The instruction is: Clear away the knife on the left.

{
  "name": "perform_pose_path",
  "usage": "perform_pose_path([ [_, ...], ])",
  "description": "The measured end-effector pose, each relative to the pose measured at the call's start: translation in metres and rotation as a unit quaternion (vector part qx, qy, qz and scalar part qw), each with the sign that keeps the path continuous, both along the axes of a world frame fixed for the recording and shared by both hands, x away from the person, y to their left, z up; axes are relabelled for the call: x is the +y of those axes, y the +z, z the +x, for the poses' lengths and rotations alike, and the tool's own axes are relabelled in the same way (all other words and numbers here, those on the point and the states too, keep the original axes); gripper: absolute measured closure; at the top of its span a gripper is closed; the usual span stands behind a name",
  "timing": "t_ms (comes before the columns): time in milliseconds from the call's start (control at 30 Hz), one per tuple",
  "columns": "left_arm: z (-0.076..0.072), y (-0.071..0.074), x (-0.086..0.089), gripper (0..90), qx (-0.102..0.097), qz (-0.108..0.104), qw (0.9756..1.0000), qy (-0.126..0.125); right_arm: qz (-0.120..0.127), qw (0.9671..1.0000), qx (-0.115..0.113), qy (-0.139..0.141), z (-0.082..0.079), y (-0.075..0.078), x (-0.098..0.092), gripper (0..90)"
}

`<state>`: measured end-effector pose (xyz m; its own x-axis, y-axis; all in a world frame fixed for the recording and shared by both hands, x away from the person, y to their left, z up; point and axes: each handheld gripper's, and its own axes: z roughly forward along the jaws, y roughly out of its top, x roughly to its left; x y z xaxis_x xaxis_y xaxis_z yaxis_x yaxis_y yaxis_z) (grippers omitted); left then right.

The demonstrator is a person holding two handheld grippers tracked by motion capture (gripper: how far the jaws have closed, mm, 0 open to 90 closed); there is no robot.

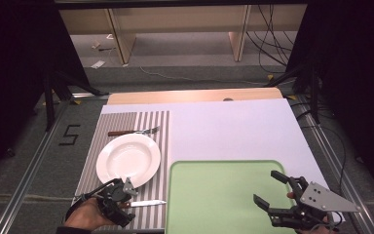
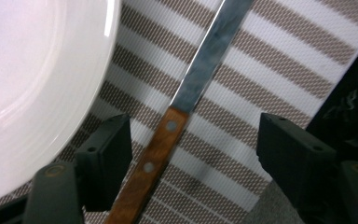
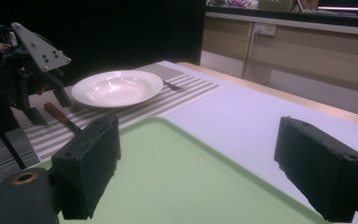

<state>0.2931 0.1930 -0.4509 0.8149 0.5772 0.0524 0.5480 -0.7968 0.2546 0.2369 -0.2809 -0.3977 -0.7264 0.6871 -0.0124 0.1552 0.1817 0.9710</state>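
Knife lies flat on the striped placemat, at about 6 o'clock from the white plate, just beside its rim and apart from it. Its wooden handle, with two rivets, sits between your left gripper's jaws; the blade runs away from them toward 1 o'clock in the left gripper view. Those jaws are spread wide on either side of the handle. The near-left one is close to the wood, but I can't tell if it touches; the other is well clear.

In the high view your left hand holds that gripper at the table's 7 o'clock, over the handle, with the blade tip pointing at the green tray.

A fork with a wooden handle lies on the mat at 12 o'clock from the plate.

Your right gripper sits at the table's 5 o'clock above the tray's near-right corner, with the jaws wide apart and nothing between them. The tray rests on the white table sheet, just beside the mat's right edge.
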Motion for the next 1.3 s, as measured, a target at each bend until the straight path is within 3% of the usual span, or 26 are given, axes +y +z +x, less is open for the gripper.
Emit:
perform_pose_path([
  [67,0.003,-0.002,0.001,33.2,0.011,0.010,0.9999,0.004,-0.001,1.0000,0.001,0.000,0.000,0.000,0.000,15.4],
  [400,0.012,-0.005,0.003,43.8,0.014,0.032,0.9993,0.011,-0.003,1.0000,0.002,0.002,0.000,0.000,0.000,15.4],
  [433,0.013,-0.006,0.004,48.6,0.020,0.038,0.9990,0.008,-0.003,1.0000,0.002,0.002,0.000,0.000,0.000,15.4],
  [767,0.016,-0.008,-0.001,59.0,0.026,0.059,0.9979,-0.003,-0.003,1.0000,0.003,0.002,0.000,0.000,0.001,15.4],
  [867,0.018,-0.008,-0.001,64.4,0.034,0.056,0.9979,0.006,-0.002,1.0000,0.003,0.002,0.000,-0.001,0.001,15.4],
  [1100,0.018,-0.008,-0.003,75.6,0.052,0.060,0.9969,-0.006,-0.005,1.0000,0.003,0.005,0.000,-0.001,0.002,15.4],
  [1300,0.019,-0.008,-0.002,76.6,0.058,0.052,0.9970,0.002,-0.003,1.0000,0.003,0.003,0.001,-0.001,0.002,15.4],
])
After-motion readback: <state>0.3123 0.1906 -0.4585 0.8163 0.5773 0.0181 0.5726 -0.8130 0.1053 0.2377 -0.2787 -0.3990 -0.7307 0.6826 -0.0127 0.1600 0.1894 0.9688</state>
